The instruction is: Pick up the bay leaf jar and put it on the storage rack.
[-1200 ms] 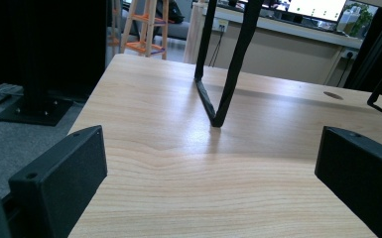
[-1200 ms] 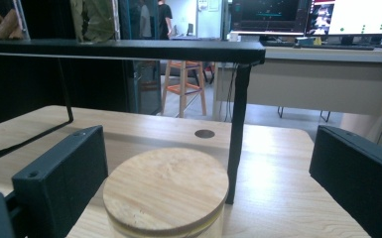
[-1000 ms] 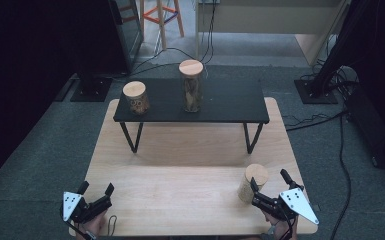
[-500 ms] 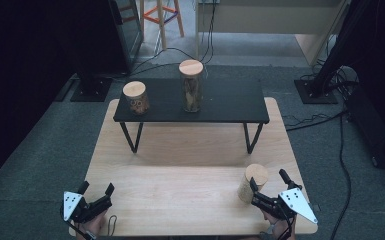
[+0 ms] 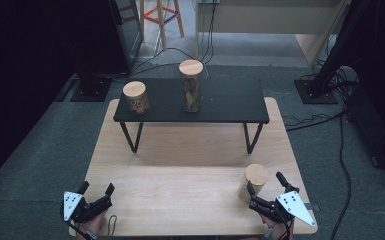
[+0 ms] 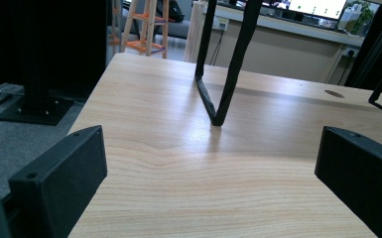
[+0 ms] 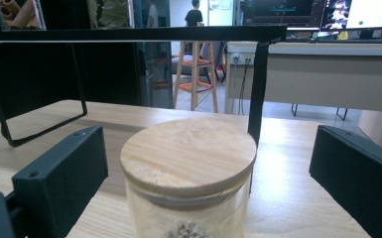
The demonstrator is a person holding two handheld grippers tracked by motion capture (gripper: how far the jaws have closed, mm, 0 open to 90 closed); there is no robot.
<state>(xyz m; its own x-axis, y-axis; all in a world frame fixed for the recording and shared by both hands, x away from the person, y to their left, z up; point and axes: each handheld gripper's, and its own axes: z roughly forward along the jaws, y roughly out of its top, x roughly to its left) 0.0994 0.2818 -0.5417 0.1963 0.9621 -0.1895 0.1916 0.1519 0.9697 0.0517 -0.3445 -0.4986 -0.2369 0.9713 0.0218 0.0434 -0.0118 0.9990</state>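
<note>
Black jaws of the right hand-held gripper [image 5: 266, 192] stood wide apart, one either side of the glass jar [image 5: 252, 183], not yet touching it. In the right gripper view the jar [image 7: 188, 178] sat centred between the jaws, very close, its wooden lid [image 7: 188, 151] level with the jaw tops. Jar stood upright on the table [image 5: 180, 200], near the front right corner, just ahead of that gripper.

Risks, as judged: jaws lined up at lid height, so closing there could catch only the lid and lift or pop it off. Glass looked smooth, so a light squeeze could let it slip. Pushing forward off-centre could tip the jar or shove it toward the table edge at the right.

Left hand-held gripper [image 5: 96, 198] rested at the front left corner, jaws apart, holding nothing, well apart from the jar. Farther back, two more jars [image 5: 136, 97] stood on the black shelf [image 5: 230, 102].
</note>
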